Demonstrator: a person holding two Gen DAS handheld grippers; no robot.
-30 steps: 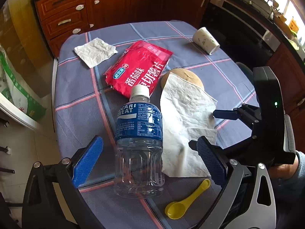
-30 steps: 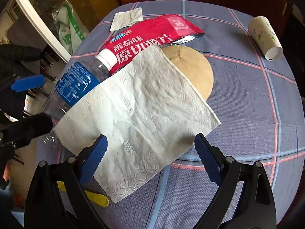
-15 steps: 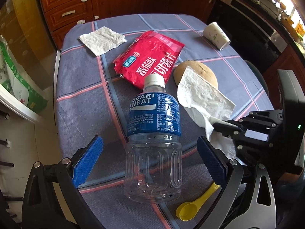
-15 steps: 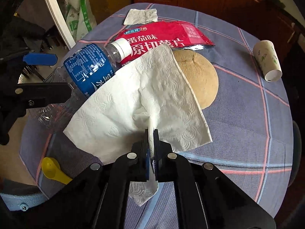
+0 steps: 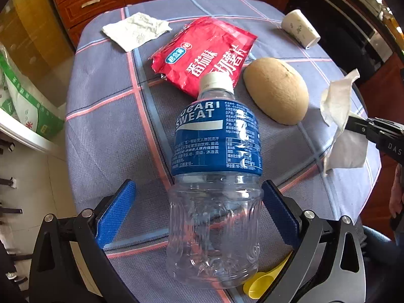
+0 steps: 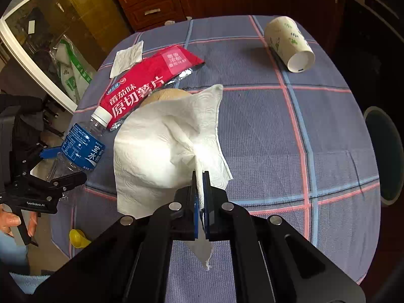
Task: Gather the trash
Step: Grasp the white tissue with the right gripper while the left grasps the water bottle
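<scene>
From the left wrist view, the left gripper (image 5: 198,209) has its jaws spread wide on either side of the clear lower half of a plastic bottle (image 5: 214,176) lying on the counter (image 5: 101,139), cap pointing away; the right blue pad sits right at the bottle's side, the left one is clearly off it, so nothing's clamped. The bottle looks empty, blue Pocari Sweat label, white cap on. Just past the cap there's a red snack bag (image 5: 202,55), crumpled, can't tell if anything's in it. Further back left is a flat white napkin (image 5: 133,30), and far right a paper cup (image 5: 300,29) on its side. A round tan thing (image 5: 276,91) sits right of the bag. A yellow spoon (image 5: 260,285) pokes out near the bottle's base. Off to the right, the right gripper (image 5: 353,126) holds a white tissue (image 5: 338,116) up off the counter. Over in the right wrist view, the right gripper (image 6: 200,197) has its jaws pressed together on that tissue (image 6: 164,149), which hangs bunched above the checked cloth with a tail dangling below the jaws. It hides most of the tan thing (image 6: 164,93) behind it. The cup (image 6: 290,43) is at the far right, open mouth facing the camera, and it looks empty inside. Bag (image 6: 149,83), far napkin (image 6: 127,58) and bottle (image 6: 83,144) run down the left, with the left gripper (image 6: 55,164) around the bottle and a hand (image 6: 15,221) on its handle.
</scene>
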